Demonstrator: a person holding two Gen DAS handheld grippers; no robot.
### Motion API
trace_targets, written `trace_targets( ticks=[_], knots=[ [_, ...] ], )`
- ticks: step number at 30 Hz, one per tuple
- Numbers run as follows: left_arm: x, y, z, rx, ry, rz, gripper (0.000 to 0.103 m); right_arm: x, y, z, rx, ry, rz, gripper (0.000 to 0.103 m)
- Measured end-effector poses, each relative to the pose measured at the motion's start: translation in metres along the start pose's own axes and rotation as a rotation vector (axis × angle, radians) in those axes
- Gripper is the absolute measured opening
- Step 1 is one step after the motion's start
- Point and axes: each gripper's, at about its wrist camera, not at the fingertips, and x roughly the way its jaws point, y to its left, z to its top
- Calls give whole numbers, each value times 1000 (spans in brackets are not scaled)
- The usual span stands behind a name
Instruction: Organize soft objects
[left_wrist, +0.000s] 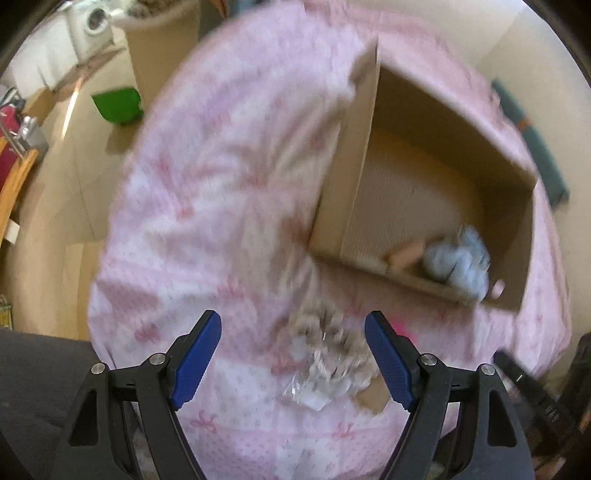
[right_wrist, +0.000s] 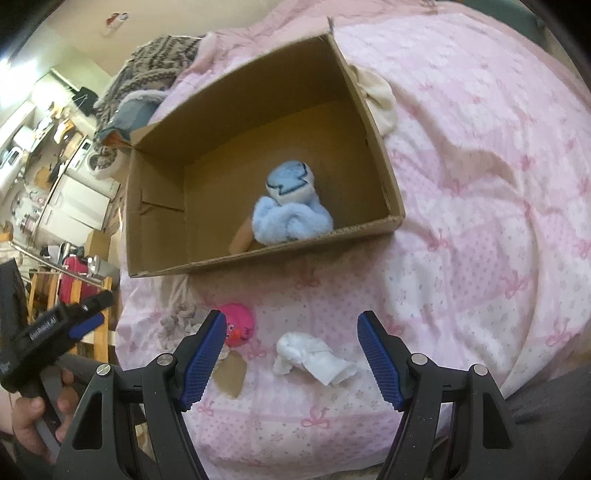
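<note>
An open cardboard box (right_wrist: 384, 173) lies on a pink patterned bedspread (right_wrist: 480, 184); it also shows in the left wrist view (left_wrist: 347, 166). A light blue plush (right_wrist: 291, 206) lies inside it, blurred in the left wrist view (left_wrist: 458, 258). My right gripper (right_wrist: 291, 354) is open and empty above a white rolled sock (right_wrist: 314, 356). A pink round plush (right_wrist: 240, 325) lies just left of it. My left gripper (left_wrist: 293, 354) is open and empty over a beige fluffy item (left_wrist: 328, 343) with clear wrapping. The left gripper also shows in the right wrist view (right_wrist: 85, 325).
A cream cloth (right_wrist: 380, 96) lies against the box's far right side. A brown card tag (right_wrist: 231, 373) lies by the pink plush. A grey knitted blanket (right_wrist: 155, 62) sits beyond the box. A green bin (left_wrist: 118, 103) stands on the floor left of the bed.
</note>
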Motion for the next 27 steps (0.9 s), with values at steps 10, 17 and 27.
trace_targets(
  ticks=[10,17,27],
  knots=[
    [52,-17,-9,1,194,-82,39,12,0,3,3,35,-6,77],
    [45,-17,-9,11,176,-101,7,14,-5,5,21,41,-3,77],
    [-27,-24,-20,130,-82,-61,7,15,-17,1,58,84,33,77]
  ],
)
